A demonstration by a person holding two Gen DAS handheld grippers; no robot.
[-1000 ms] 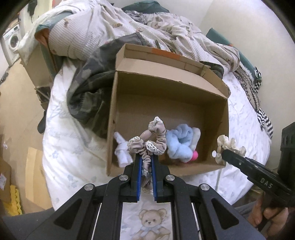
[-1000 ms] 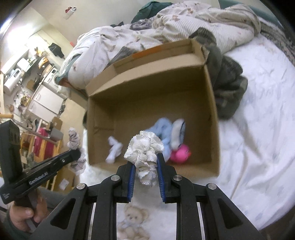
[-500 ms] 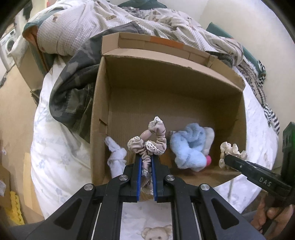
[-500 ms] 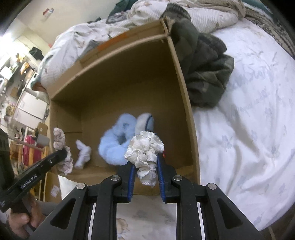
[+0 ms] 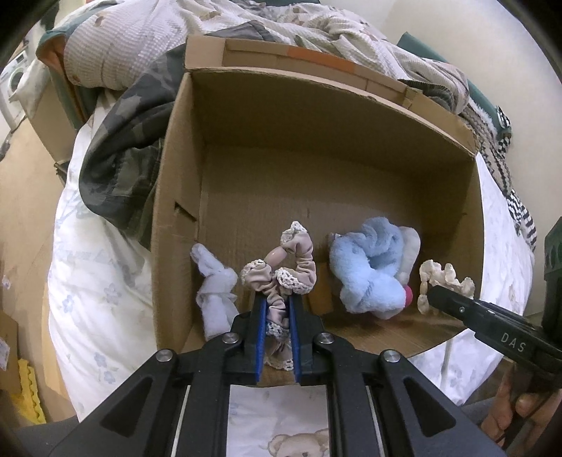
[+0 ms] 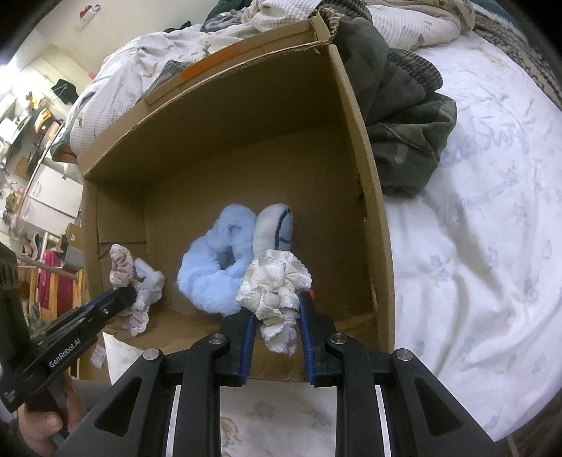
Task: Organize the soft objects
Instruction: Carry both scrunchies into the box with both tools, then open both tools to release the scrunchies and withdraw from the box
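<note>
An open cardboard box (image 5: 316,116) (image 6: 224,116) lies on the bed. My left gripper (image 5: 275,302) is shut on a mauve lace-trimmed scrunchie (image 5: 295,262) (image 6: 121,267), held over the box's near edge. My right gripper (image 6: 275,306) is shut on a white satin scrunchie (image 6: 274,281) (image 5: 444,277), also over the near edge. Inside the box lie a fluffy light-blue scrunchie (image 5: 368,277) (image 6: 217,260), a pale blue-white cloth piece (image 5: 214,291) (image 6: 149,276), a white soft item with a blue line (image 6: 275,228) and something pink (image 5: 407,291).
A camouflage garment (image 5: 119,151) (image 6: 404,116) lies against the box's side. Rumpled bedding (image 5: 210,31) is piled behind the box. A white flowered sheet (image 6: 474,228) covers the mattress. The floor and furniture (image 6: 31,147) are off the bed's edge.
Both grippers have moved forward toward the box with their scrunchies. The box now fills both views and the scrunchies hang over its near edge.
</note>
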